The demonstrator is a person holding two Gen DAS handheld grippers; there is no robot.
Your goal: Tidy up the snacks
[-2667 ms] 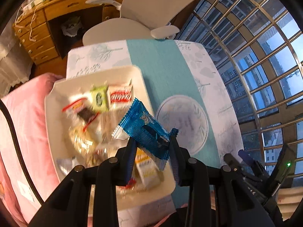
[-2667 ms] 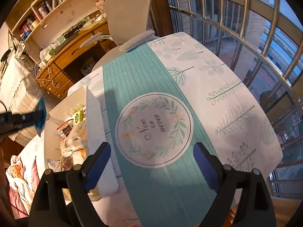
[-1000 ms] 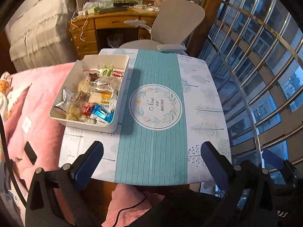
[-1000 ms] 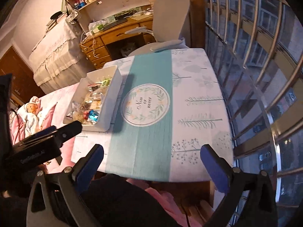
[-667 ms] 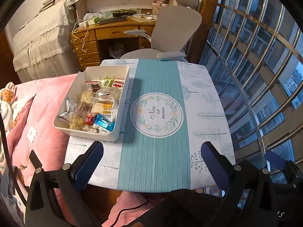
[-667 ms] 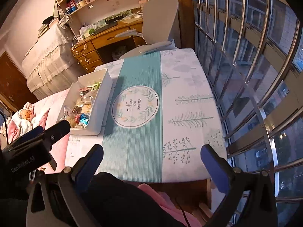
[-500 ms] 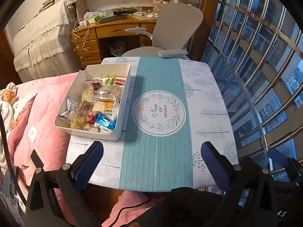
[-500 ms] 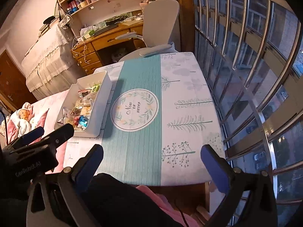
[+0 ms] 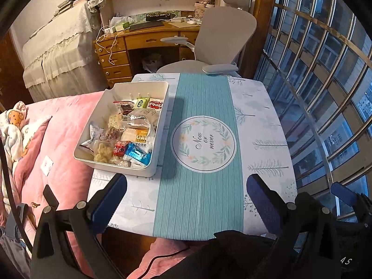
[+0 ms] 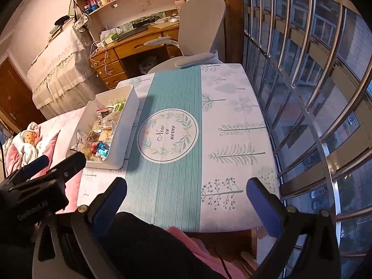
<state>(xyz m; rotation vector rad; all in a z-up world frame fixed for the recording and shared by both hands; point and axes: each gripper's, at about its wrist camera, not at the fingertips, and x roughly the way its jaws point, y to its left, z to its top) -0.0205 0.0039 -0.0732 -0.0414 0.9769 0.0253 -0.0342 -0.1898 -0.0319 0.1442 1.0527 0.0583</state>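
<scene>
With the wrapped snacks [image 9: 126, 134] gathered inside the white bin [image 9: 160, 125] at the table's [image 9: 262, 116] left edge, left gripper [image 9: 186, 200] and right gripper [image 10: 186, 200] hang spread apart, empty, clear of it, apparently because nothing remains loose.

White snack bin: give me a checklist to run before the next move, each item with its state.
1. Left gripper open and holding nothing: ok.
2. Right gripper open and holding nothing: ok.
3. Blue snack packet lies inside the white snack bin, near corner: ok.
4. No snacks loose on the tablecloth: ok.
5. Bin fully supported by the table: cannot tell; its left side sits at the table's edge beside the pink bedding.
6. Both grippers apart from the bin: ok.
</scene>
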